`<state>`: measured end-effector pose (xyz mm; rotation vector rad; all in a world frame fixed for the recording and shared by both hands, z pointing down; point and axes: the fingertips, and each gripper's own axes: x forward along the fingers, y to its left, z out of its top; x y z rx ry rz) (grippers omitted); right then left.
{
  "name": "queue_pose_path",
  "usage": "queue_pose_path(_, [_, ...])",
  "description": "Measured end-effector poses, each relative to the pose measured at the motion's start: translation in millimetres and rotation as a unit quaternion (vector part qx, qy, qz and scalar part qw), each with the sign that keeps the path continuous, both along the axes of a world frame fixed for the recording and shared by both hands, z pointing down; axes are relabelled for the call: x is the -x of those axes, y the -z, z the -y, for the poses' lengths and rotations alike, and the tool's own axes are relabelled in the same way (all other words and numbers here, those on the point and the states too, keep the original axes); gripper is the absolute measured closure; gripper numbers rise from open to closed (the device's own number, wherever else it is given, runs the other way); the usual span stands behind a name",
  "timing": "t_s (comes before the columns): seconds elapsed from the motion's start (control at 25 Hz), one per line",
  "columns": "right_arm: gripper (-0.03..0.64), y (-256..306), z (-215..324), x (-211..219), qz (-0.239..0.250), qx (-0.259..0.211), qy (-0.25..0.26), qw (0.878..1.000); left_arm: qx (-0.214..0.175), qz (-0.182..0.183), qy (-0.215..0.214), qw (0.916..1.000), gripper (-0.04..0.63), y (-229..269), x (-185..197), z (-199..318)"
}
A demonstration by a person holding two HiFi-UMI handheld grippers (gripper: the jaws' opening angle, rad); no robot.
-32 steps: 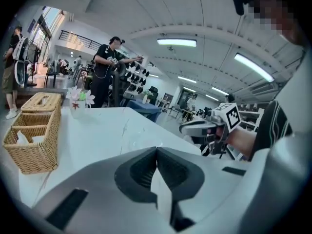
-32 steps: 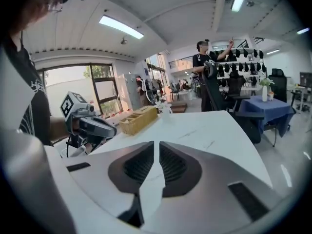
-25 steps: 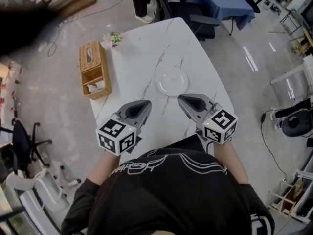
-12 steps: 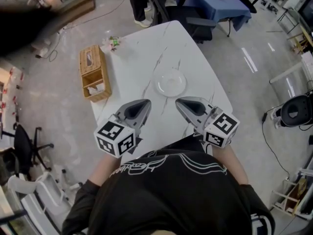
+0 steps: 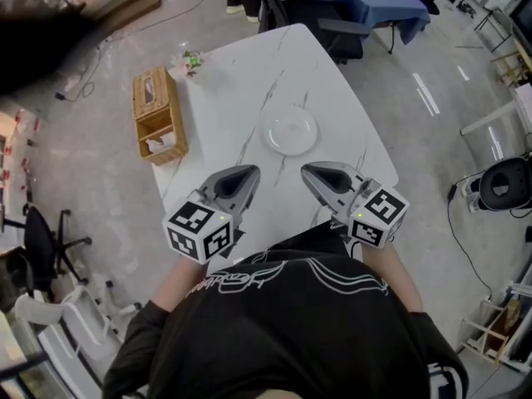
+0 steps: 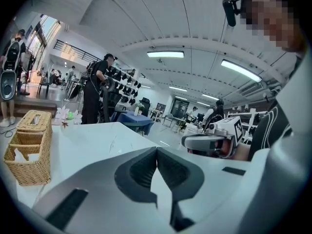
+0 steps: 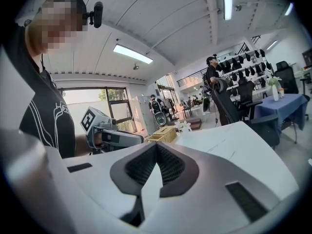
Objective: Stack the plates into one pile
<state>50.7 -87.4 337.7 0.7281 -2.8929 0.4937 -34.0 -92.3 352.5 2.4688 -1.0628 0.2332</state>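
Observation:
One white plate [image 5: 291, 131] shows in the head view, lying flat near the middle of the white marble table [image 5: 241, 98]; I cannot tell whether more plates lie under it. My left gripper [image 5: 250, 173] hovers over the table's near part, short of the plate and to its left, shut and empty. To the plate's near right, my right gripper [image 5: 307, 171] is also shut with nothing in it. The two point towards each other. In the left gripper view the jaws [image 6: 157, 150] meet at their tips, as they do in the right gripper view [image 7: 157, 145]. Neither gripper view shows the plate.
A wicker tissue box [image 5: 158, 116] stands at the table's left edge, with a small flower pot [image 5: 188, 61] at the far left corner. Chairs and a blue-clothed table [image 5: 366, 2] stand beyond the far end. People [image 6: 95, 94] stand in the background.
Both grippers stay where they were, still shut. Only the head view shifts a little.

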Motion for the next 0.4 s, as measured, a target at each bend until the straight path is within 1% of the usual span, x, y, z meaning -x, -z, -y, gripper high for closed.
queue_pose_path(0.2, [0.591,0.5,-1.1,-4.8,0.000,0.003,-0.003,1.000,0.002,0.001,-0.012,0.9999,0.572,1.1,-8.3,1.8])
queue_pose_path(0.4, [0.591,0.3,1.6,-14.8,-0.002,0.000,-0.009,1.000,-0.008,0.004,-0.020,0.9997,0.572,5.4,-17.9,6.6])
